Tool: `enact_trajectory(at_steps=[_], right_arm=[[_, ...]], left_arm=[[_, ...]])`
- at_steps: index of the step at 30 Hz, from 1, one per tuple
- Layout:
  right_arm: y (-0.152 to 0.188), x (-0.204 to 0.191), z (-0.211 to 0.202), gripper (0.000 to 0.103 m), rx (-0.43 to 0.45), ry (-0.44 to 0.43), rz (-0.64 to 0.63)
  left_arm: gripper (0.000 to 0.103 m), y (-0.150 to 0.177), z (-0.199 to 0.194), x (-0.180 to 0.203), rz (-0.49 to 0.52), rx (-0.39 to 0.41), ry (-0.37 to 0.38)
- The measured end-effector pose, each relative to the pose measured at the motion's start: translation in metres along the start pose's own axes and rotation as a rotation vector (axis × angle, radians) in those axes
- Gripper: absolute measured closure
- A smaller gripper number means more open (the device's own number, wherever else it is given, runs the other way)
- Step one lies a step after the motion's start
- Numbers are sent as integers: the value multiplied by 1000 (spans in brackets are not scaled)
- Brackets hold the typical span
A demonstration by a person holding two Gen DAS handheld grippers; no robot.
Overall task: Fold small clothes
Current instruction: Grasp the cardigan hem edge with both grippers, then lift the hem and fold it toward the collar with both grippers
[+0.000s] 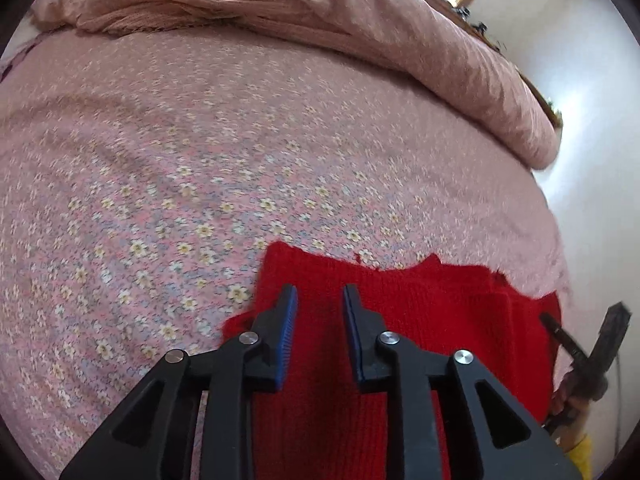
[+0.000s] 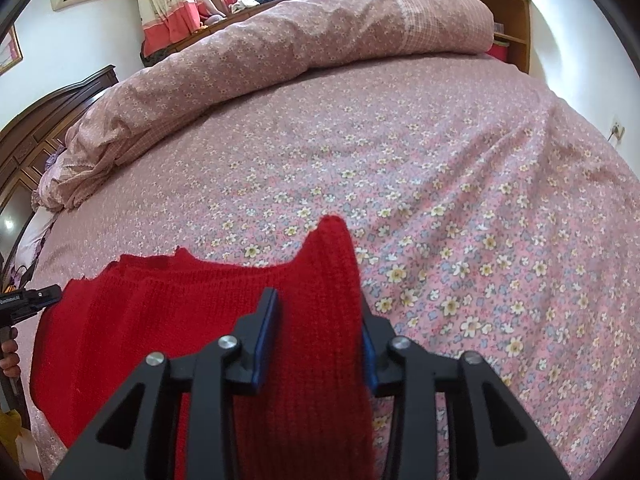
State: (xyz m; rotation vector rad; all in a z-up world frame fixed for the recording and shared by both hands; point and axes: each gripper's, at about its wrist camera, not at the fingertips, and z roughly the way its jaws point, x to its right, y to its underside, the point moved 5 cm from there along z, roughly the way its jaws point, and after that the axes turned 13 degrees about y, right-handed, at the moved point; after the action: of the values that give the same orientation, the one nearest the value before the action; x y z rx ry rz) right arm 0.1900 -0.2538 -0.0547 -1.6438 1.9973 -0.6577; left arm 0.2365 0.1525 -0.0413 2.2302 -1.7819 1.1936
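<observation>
Red knit garment (image 1: 420, 340) is lying flat on the flowered bed sheet (image 1: 160, 160), near edge of the bed, long axis running side to side between your two hands.

Left tool (image 1: 320, 300): jaws standing apart over the garment's left end, nothing between the pads; released.

Right tool (image 2: 318, 308): a raised fold of the red knit is running up between its pads, filling the gap; reads as grasping that fold.

You are nearer the right end with the right hand; the coming fold is turning on carrying that end leftward, across the long axis.
</observation>
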Motion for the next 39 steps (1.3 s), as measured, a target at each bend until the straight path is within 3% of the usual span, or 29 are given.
enact_trajectory(at_steps=[5,10,13,14,16,18,24,26,27,28,31,34,37,39], right_arm=[[0,0,4,64,-9,-8,19],[0,0,4,63,-12,-12,21],[0,1,5,63,-15,-16,21],[0,1,6,62,-17,-16,22],[0,2,7,62,-22,-18,27],[0,2,7,61,-25,-21,32],[1,1,7,61,-25,-19,26],[-1,0,7,60,-21,-21,20],[-1,0,6,61,-18,-21,18],[-1,0,5,67,-10,-23,16],[-1,0,-3,84,24,-44,15],[-7,7,-18,86,77,-101,78],[-15,12,-24,88,121,-112,135],[-19,15,-18,90,127,-85,155]], left_arm=[[84,0,8,-7,-10,-29,3],[84,-1,12,4,67,-33,-54],[83,-3,1,14,143,11,-52],[80,-4,-2,15,154,18,-56],[55,-6,-3,11,156,-3,-71],[45,-8,1,6,148,-31,-87],[45,3,22,2,116,-105,-5],[52,5,26,4,95,-101,1],[64,6,29,5,84,-102,2],[80,5,31,6,84,-97,5],[102,3,18,8,88,-41,30],[102,-4,2,14,109,37,65],[102,-15,-6,17,139,99,38],[102,-21,2,13,137,94,7]])
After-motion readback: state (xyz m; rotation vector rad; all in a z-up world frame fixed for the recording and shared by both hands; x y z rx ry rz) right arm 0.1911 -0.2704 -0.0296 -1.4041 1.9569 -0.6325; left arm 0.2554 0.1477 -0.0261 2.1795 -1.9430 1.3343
